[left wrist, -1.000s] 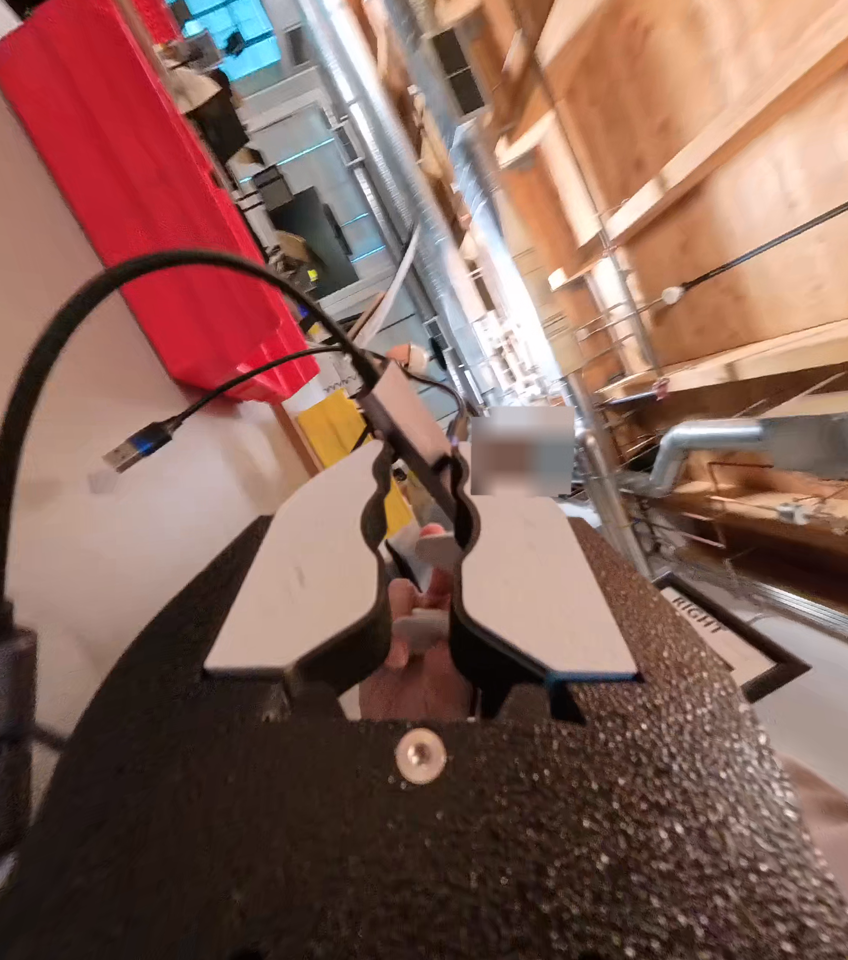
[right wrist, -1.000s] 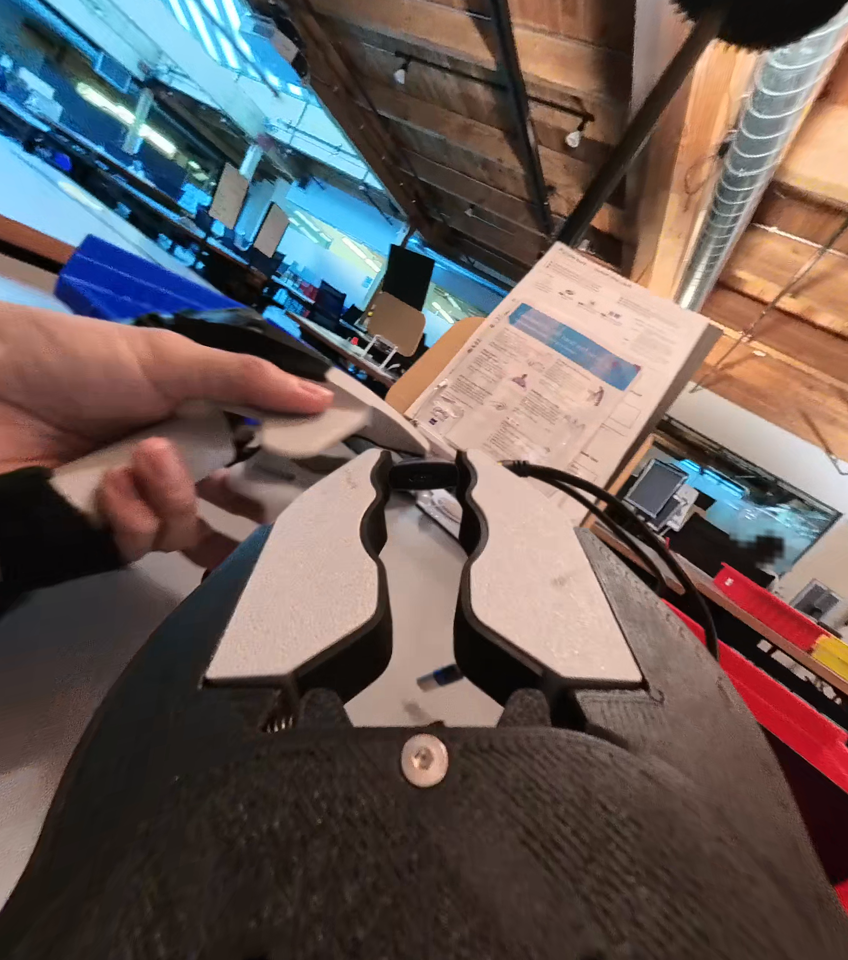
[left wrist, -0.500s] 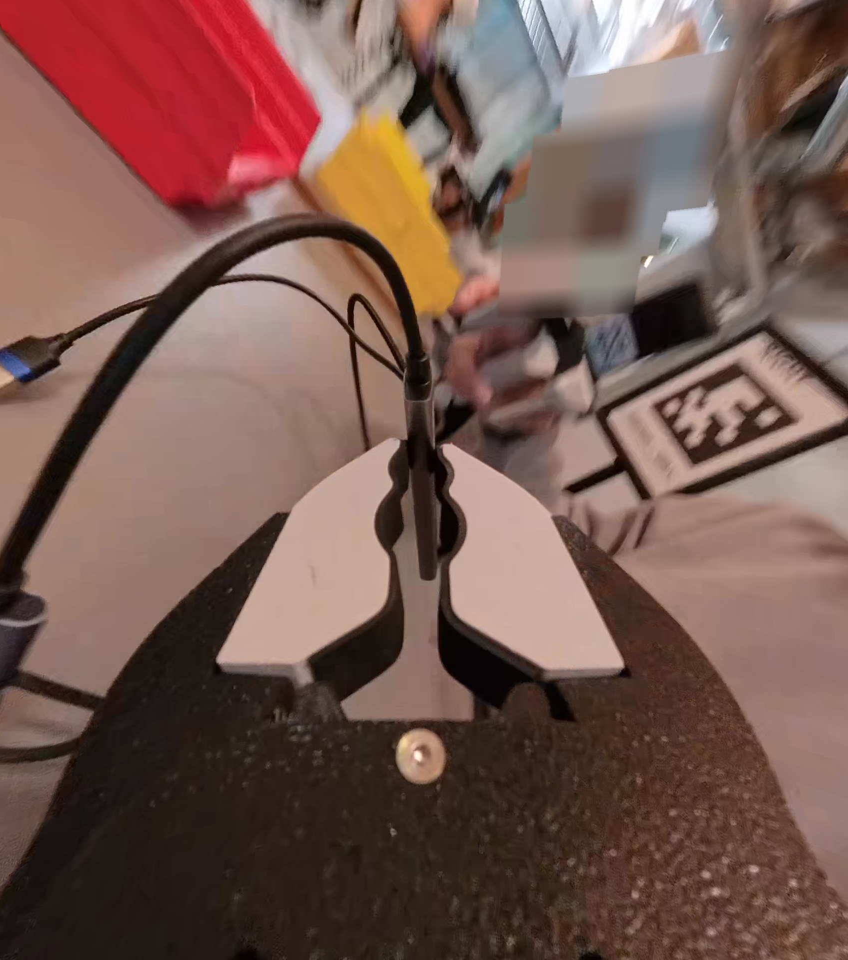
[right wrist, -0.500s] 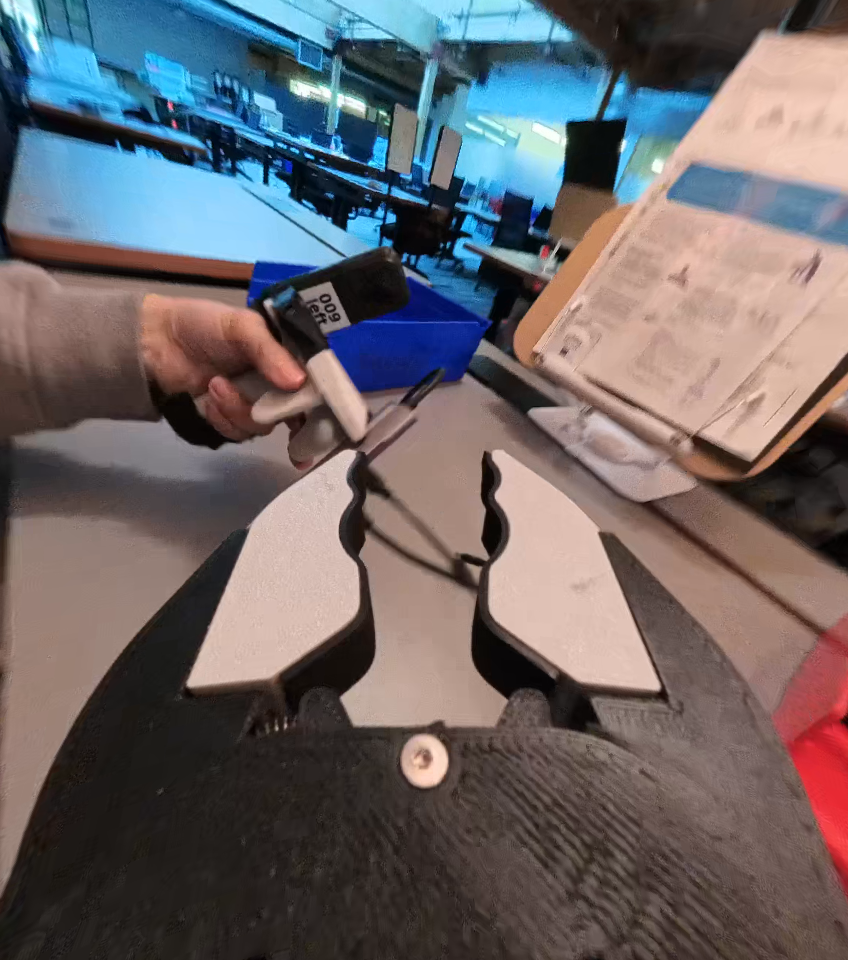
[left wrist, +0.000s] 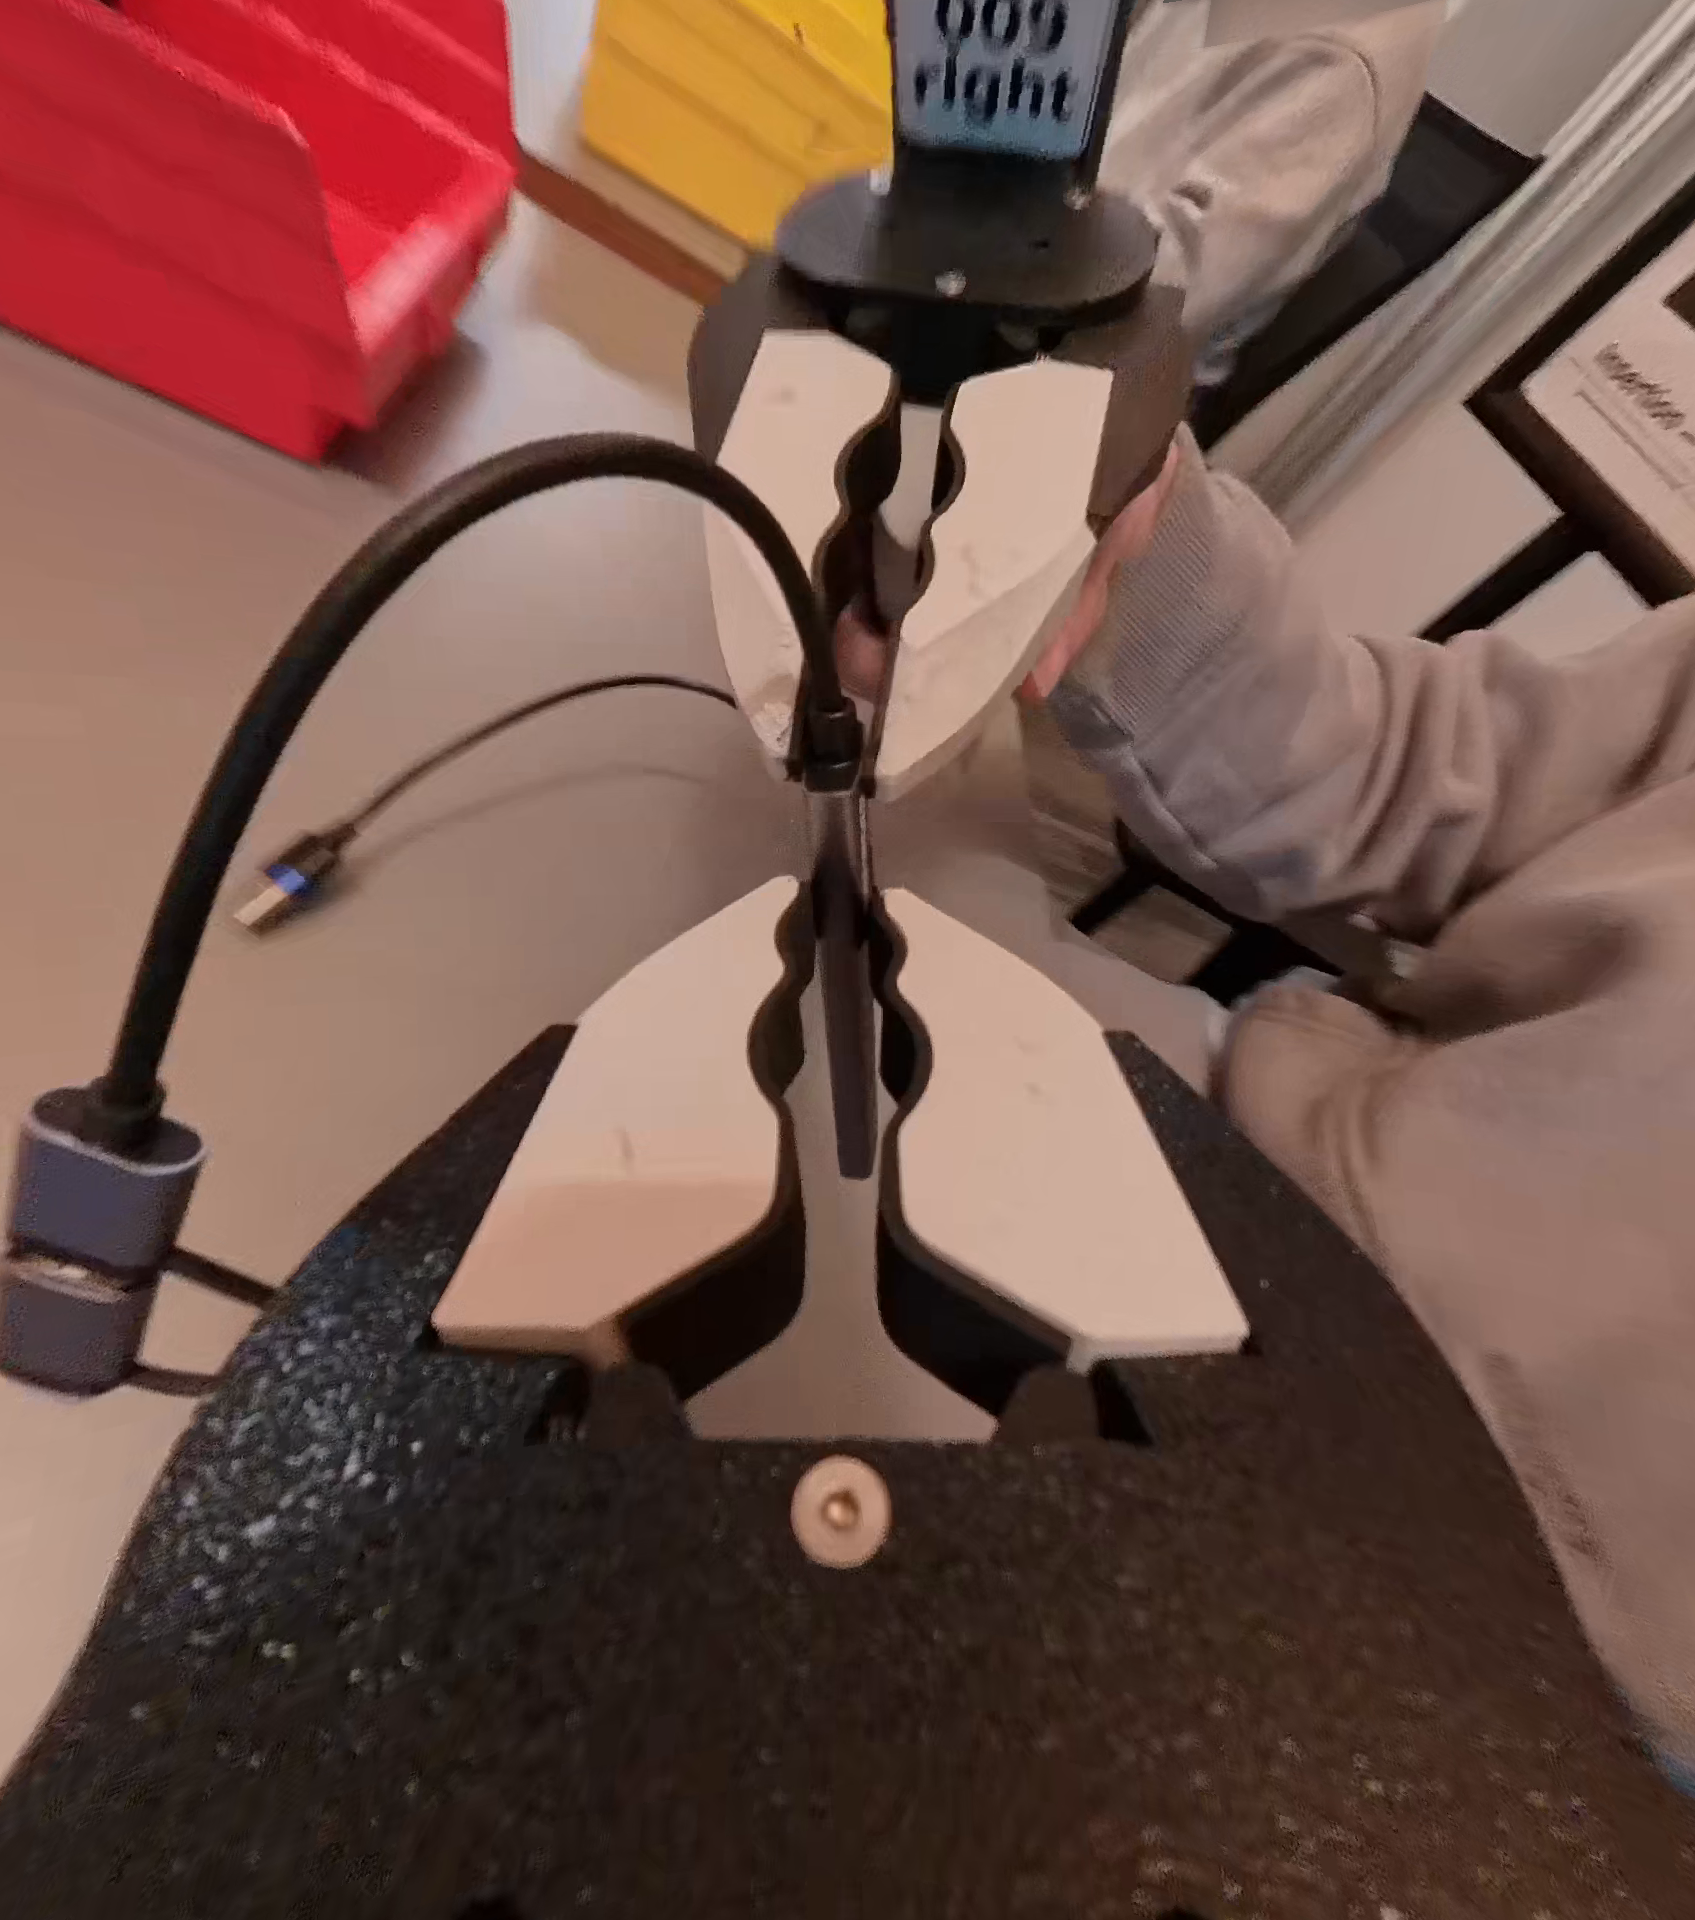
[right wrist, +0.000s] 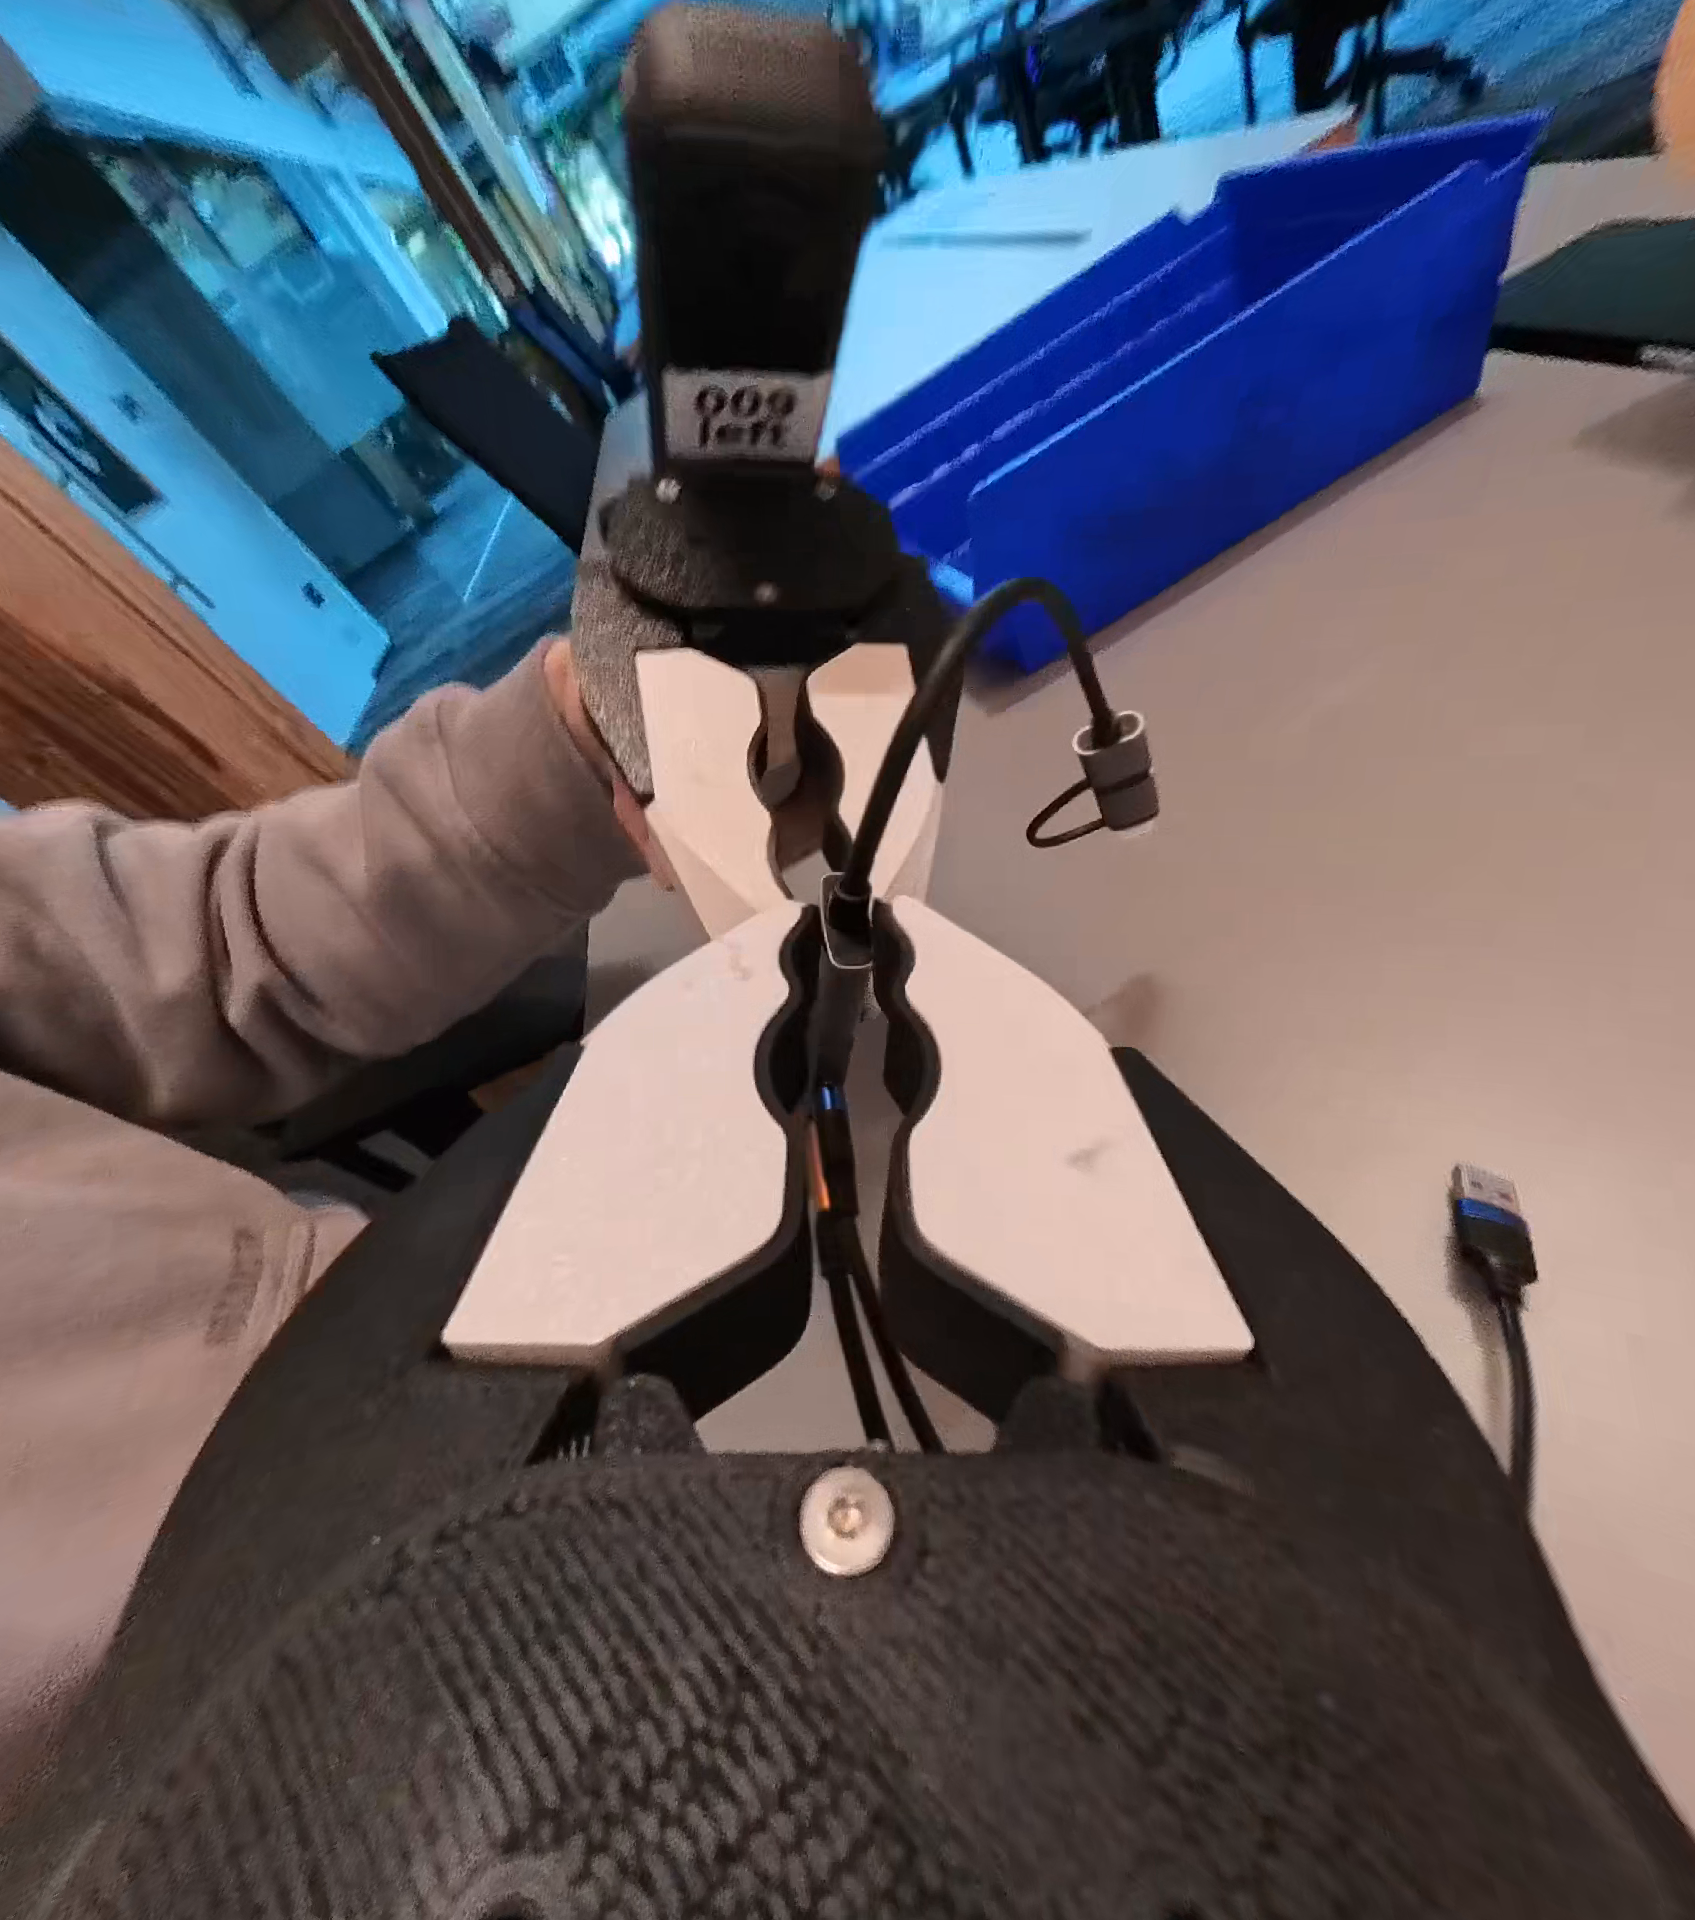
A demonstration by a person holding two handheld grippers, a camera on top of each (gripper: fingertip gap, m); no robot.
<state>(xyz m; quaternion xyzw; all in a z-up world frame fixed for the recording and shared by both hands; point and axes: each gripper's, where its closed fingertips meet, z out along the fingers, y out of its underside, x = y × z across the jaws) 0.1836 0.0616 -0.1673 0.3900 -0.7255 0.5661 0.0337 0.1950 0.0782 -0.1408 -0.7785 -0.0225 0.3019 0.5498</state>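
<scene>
**Two tongs meeting tip to tip on one small adapter**

Half a second ago the right tongs were wide open and apart from the left ones. Now the right tongs (right wrist: 844, 940) are closing on a plug, and the two tongs are facing each other with tips almost touching.

The left tongs (left wrist: 839, 914) are squeezing a thin flat dark adapter (left wrist: 845, 1039) between their white fingers (left wrist: 656, 1132). It is long and slim. Its long side is running straight along the tongs, pointing at the right tongs. A thick black cord (left wrist: 469, 520) is curving up out of its far end and bending down to a grey plug block (left wrist: 95, 1216), which is hanging in the air at the left.

In the right wrist view, the right tongs are gripping a dark cable plug (right wrist: 838, 1039) with two thin wires trailing back.

A loose blue-tipped plug (right wrist: 1492, 1216) is lying on the grey table (right wrist: 1445, 831). A blue bin (right wrist: 1238, 343) is sitting farther back. Red bins (left wrist: 147, 177) and a yellow bin (left wrist: 718, 94) are showing in the left wrist view.
</scene>
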